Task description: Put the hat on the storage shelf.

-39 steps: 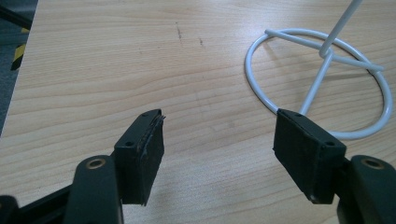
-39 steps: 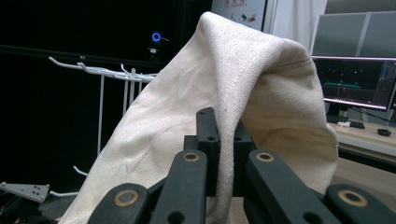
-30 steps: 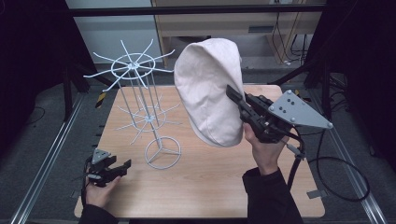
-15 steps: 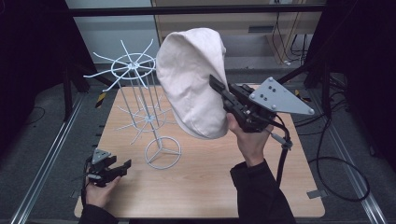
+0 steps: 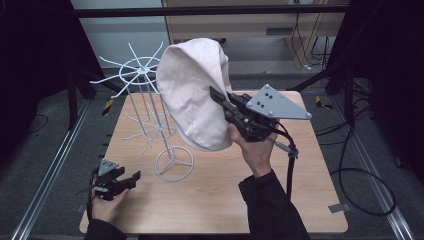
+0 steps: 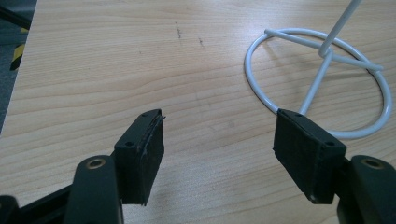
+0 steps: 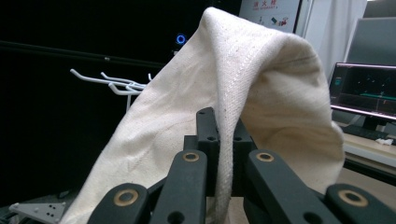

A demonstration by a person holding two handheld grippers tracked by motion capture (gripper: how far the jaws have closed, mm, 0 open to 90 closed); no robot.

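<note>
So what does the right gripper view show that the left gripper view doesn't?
Right gripper view: the right gripper shut on a seam of the cream cloth hat, held up in the air, with the rack's top hooks behind it and a lit monitor at the right.
Left gripper view: the left gripper, jaws open with nothing between them, low over the wooden table, beside the rack's ring base.
Both: parts of the same white wire rack.

The high view looks forward and down over the whole pale wooden table (image 5: pixel 300 200). The left gripper view sits close above its near-left corner, sharing the white wire rack (image 6: pixel 322 70) (image 5: pixel 150 115). The right gripper view faces level, pressed against cream cloth (image 7: pixel 261 93) (image 5: pixel 192 95).
</note>
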